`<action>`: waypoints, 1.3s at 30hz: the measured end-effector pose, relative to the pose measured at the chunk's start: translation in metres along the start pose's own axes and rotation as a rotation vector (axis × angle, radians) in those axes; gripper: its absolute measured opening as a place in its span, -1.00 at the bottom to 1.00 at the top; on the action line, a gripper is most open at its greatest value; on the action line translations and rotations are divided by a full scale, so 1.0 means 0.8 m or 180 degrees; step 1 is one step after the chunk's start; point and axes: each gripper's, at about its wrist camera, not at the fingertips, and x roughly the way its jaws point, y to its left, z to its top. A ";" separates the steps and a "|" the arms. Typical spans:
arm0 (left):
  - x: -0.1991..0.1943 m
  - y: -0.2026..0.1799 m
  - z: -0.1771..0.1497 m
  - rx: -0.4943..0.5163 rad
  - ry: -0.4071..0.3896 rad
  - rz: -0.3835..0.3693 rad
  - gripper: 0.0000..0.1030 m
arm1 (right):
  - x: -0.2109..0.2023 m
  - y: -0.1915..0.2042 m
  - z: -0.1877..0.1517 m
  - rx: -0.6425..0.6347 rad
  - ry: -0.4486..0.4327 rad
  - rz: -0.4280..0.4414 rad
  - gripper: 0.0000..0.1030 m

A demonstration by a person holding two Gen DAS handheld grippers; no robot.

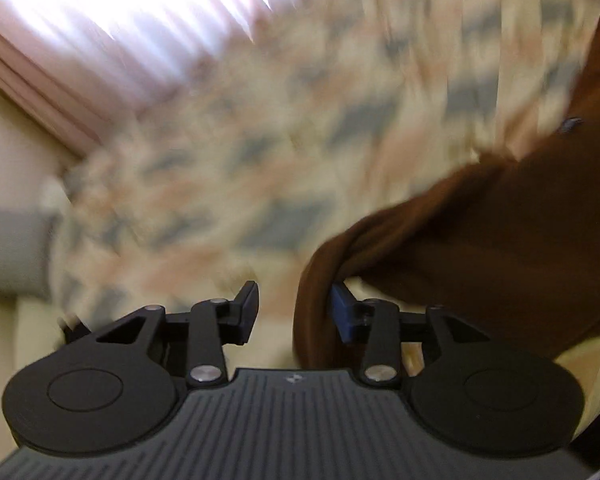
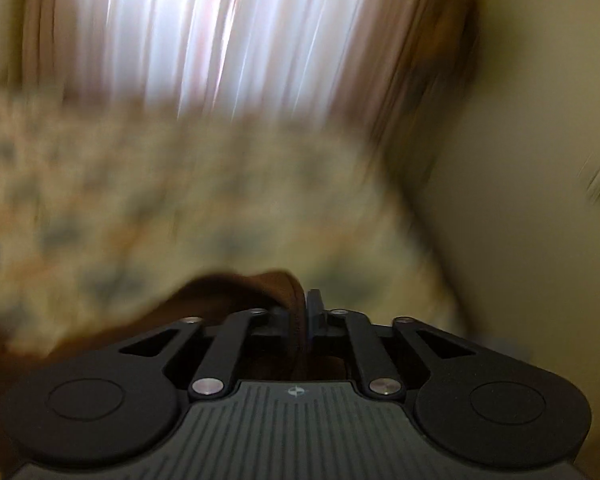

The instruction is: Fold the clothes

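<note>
A brown garment (image 1: 500,240) fills the right side of the left wrist view, lifted off the patterned bedspread (image 1: 240,160). My left gripper (image 1: 294,308) is open; a fold of the brown cloth hangs between its fingers against the right blue pad (image 1: 342,312). My right gripper (image 2: 300,312) is shut on an edge of the same brown garment (image 2: 236,292), which bunches to the left of its fingers. Both views are motion-blurred.
The bedspread (image 2: 140,200) with a beige, grey and pink pattern lies below both grippers. Pink curtains (image 1: 100,20) with bright window light hang beyond the bed (image 2: 220,20). A cream wall (image 2: 520,160) is at the right. A grey object (image 1: 12,252) stands left of the bed.
</note>
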 end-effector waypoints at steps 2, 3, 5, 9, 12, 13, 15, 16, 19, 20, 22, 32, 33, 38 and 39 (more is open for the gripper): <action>0.055 -0.026 -0.006 0.0063 0.0443 -0.0048 -0.28 | 0.066 0.016 -0.037 -0.0055 0.0591 0.0120 -0.42; 0.070 -0.035 -0.010 0.0048 0.0581 -0.0075 -0.29 | 0.088 0.024 -0.051 -0.0106 0.0744 0.0192 -0.40; 0.080 -0.046 -0.010 -0.0057 0.0670 -0.0214 -0.29 | 0.132 0.041 -0.078 -0.0209 0.1046 0.0339 -0.38; 0.082 -0.069 0.032 -0.0037 0.0342 -0.0422 0.08 | 0.190 0.074 -0.048 -0.0340 0.0941 0.0920 -0.08; 0.099 -0.097 0.075 0.0136 0.0026 -0.0569 0.24 | 0.236 0.116 -0.028 -0.0674 0.0799 0.1356 0.15; 0.116 -0.110 0.087 0.0231 -0.0022 -0.0592 0.24 | 0.251 0.131 -0.021 -0.0796 0.0766 0.1497 0.18; 0.151 -0.129 0.105 0.0395 -0.0098 -0.0638 0.24 | 0.285 0.157 -0.015 -0.1068 0.0721 0.1706 0.19; 0.170 -0.133 0.114 0.0449 -0.0126 -0.0670 0.24 | 0.305 0.171 -0.012 -0.1139 0.0710 0.1799 0.19; 0.222 -0.136 0.133 0.0552 -0.0201 -0.0781 0.24 | 0.355 0.204 -0.005 -0.1199 0.0752 0.2108 0.26; 0.235 -0.137 0.137 0.0595 -0.0226 -0.0860 0.24 | 0.363 0.211 -0.006 -0.1205 0.0743 0.2201 0.35; 0.260 -0.141 0.142 0.0693 -0.0247 -0.1011 0.23 | 0.387 0.229 -0.008 -0.1231 0.0734 0.2347 0.45; 0.263 -0.119 0.120 0.0719 -0.0571 -0.0974 -0.87 | 0.368 0.233 -0.032 -0.0976 0.0499 0.2368 -0.84; 0.255 -0.109 0.127 0.0687 -0.0687 -0.0901 -0.87 | 0.356 0.228 -0.023 -0.0994 0.0393 0.2332 -0.84; 0.224 -0.059 0.176 0.0526 -0.1369 -0.0400 -0.87 | 0.301 0.213 0.044 -0.1147 -0.0466 0.1820 -0.84; 0.231 -0.052 0.189 0.0478 -0.1438 -0.0325 -0.83 | 0.298 0.209 0.058 -0.1090 -0.0629 0.1726 -0.84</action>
